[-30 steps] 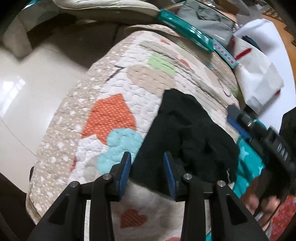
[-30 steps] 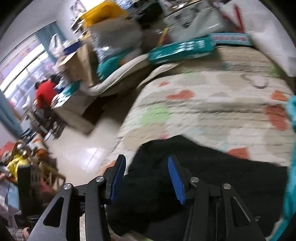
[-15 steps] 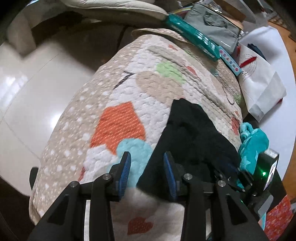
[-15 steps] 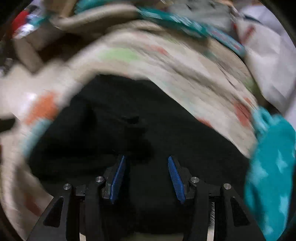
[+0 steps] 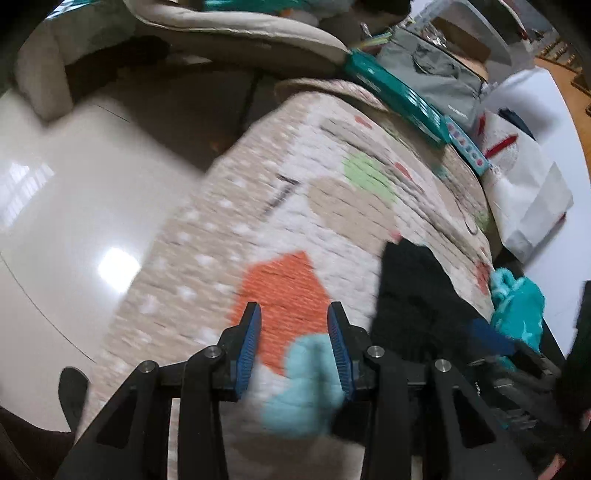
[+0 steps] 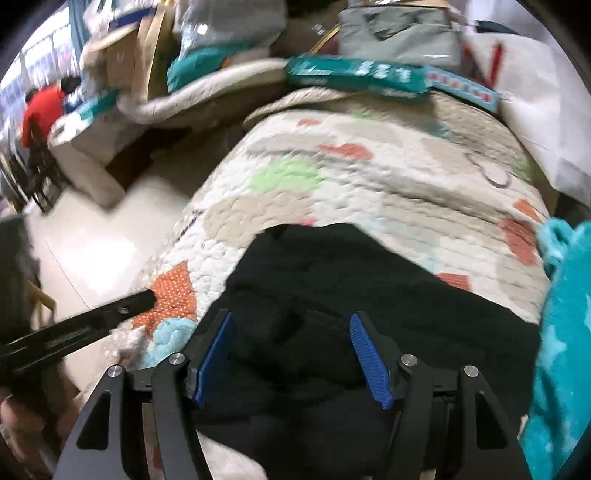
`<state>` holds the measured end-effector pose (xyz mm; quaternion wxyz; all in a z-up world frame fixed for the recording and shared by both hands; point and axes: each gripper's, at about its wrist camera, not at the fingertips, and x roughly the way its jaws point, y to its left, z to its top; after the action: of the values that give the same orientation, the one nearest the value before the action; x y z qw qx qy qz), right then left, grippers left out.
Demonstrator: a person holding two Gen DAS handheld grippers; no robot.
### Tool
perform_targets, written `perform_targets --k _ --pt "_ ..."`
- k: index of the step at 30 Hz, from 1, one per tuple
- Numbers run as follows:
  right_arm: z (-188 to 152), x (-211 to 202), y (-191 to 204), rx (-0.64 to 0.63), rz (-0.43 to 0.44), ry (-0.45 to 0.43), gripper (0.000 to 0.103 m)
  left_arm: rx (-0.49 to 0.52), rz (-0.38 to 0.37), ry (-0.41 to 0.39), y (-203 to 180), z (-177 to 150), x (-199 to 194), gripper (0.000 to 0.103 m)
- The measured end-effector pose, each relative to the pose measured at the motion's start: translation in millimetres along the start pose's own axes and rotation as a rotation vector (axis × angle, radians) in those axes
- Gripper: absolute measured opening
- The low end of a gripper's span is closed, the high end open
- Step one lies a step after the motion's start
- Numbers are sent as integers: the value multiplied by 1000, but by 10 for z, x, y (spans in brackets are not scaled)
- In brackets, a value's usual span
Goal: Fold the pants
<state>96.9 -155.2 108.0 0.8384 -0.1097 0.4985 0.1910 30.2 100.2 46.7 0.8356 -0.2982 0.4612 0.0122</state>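
Both tongs open: pants [image 6: 332, 295] under right tongs [image 6: 291, 354], beside left tongs [image 5: 293, 347]

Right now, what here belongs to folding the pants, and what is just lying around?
Part of the job: black pants, quilt under them, left gripper, right gripper.

Lying about: teal cloth, teal box, grey bag, white bag.

Glossy pale tile floor [image 5: 74, 206] reflecting light; beige sofa [image 5: 236, 33]; bright windows [image 6: 22, 70].
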Motion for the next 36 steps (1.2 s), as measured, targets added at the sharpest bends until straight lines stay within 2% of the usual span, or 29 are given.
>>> perform_targets --k 1,2,3,6,9,13,14,16,17,22,27,29,31,32,33,34,36 --pt "6 154 82 -34 -23 51 56 -16 -9 -3 55 27 -22 36" --pt "-8 274 131 -48 -41 94 10 -41 -27 -6 124 60 -54 36" --pt "-54 359 123 -40 -48 139 12 -54 -38 -9 164 75 -73 36" --pt "-242 205 -32 9 -47 123 12 -114 -90 -8 272 126 -104 41" --pt "-451 11 -324 93 -49 128 12 -162 -151 25 284 114 -53 41" --pt "-784 -182 -536 169 -39 164 12 -141 -186 64 146 25 15 41" --pt "-862 -228 -536 190 -27 180 13 -123 -189 72 94 -9 26 41" --pt "-954 -273 -620 250 -6 186 23 -86 -195 89 2 -83 42 41" --pt "-979 -294 -639 266 -11 192 32 -64 -196 101 -61 -131 64 41" --pt "-1033 -435 -597 208 -25 226 32 -19 -218 160 -216 -280 190 41" --pt "-1139 -427 -517 160 -36 346 32 -9 -239 206 -305 -367 333 41" --pt "-995 -571 -521 153 -42 270 32 -5 -262 217 -350 -387 377 47" --pt "-729 -705 -493 121 -52 168 38 3 -276 223 -398 -410 407 48" --pt "-548 -735 -465 106 -44 121 50 16 -276 226 -438 -430 423 48" --pt "-374 -734 -425 92 -24 79 67 36 -271 225 -479 -452 428 48" --pt "-150 -673 -356 67 9 39 74 62 -264 221 -528 -476 428 48" --pt "173 -468 -212 29 41 35 77 125 -260 222 -647 -549 435 48"
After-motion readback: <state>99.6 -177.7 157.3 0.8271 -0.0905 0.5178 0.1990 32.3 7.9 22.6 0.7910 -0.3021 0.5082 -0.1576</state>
